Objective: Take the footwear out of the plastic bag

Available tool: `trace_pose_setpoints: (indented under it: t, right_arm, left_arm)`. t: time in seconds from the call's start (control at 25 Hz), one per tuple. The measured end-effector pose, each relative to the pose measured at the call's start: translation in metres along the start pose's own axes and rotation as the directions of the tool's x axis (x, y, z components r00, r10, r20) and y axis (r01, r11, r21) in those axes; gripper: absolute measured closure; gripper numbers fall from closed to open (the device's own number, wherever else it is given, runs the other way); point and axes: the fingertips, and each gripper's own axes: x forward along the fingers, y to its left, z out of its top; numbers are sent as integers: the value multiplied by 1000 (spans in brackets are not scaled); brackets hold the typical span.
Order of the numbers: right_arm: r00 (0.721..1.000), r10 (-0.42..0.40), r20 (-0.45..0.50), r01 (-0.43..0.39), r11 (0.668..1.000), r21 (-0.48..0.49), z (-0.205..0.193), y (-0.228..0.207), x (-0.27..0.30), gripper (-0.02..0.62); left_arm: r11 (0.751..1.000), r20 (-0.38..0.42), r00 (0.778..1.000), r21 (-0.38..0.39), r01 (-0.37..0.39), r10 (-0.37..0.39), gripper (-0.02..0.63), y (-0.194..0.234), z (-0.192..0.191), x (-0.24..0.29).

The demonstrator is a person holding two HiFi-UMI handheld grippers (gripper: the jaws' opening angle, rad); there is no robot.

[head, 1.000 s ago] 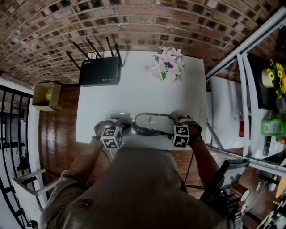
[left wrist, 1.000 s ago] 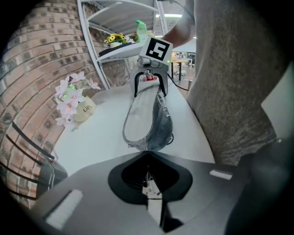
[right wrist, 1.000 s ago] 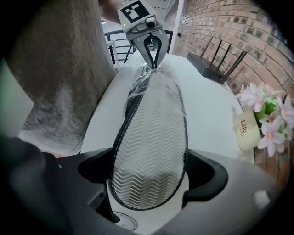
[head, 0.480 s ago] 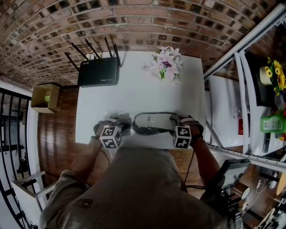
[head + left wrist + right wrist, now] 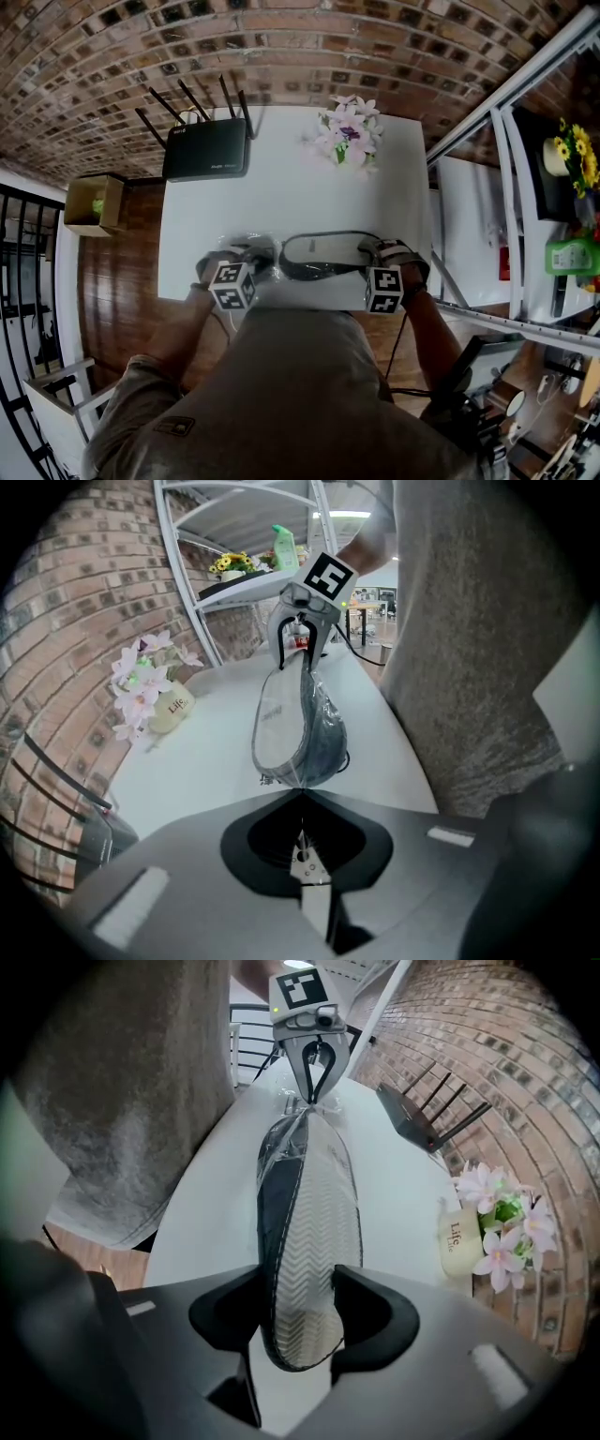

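Note:
A dark shoe with a pale zigzag sole (image 5: 323, 255) lies on its side inside a clear plastic bag (image 5: 264, 258) near the front edge of the white table (image 5: 281, 197). My left gripper (image 5: 261, 264) is shut on the bag's gathered end (image 5: 300, 782), with the shoe (image 5: 292, 728) stretching away from it. At the other end my right gripper (image 5: 300, 1307) has just been closing. Its jaws now press both sides of the shoe's end (image 5: 314, 1222) through the bag. Each gripper shows in the other's view: the right gripper (image 5: 302, 658) and the left gripper (image 5: 314, 1096).
A black router with antennas (image 5: 208, 150) and a vase of pink flowers (image 5: 349, 133) stand at the table's far side. A white metal rack (image 5: 525, 187) stands to the right, and a cardboard box (image 5: 94, 200) sits on the wooden floor at the left.
The right gripper's jaws have closed in on the shoe's end, and its hand shifted slightly. The left gripper and the bag's end have not moved.

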Motion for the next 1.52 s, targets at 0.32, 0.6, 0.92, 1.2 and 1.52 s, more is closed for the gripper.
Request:
trace_pose_setpoints:
  t: [0.32,0.6,0.92,1.2,1.52]
  right_arm:
    - [1000,13,4,-12,1000,-3,-1,10,9,336]
    - [999,53,-8,-53,999,-9,0,13,6,321]
    - [998,57,1,-57,998,25,0,12,5,329]
    - [999,51,4,-51,998,37,0,9,6,330]
    - [998,68,0,-68,997,41,1,11,6,327]
  left_arm:
    - [1000,-4,1000,2,-7,7,603,1,-1,2]
    - [1000,-5,1000,1,-8,8,603,1,-1,1]
    - [1000,-23,999,-11,-25,24,603,7,-13,-10]
    - [997,-61,997,-54,-46,43,603,11,-42,-25]
    - [994,-79,996,-91,-53,45,587,11,-58,-32]
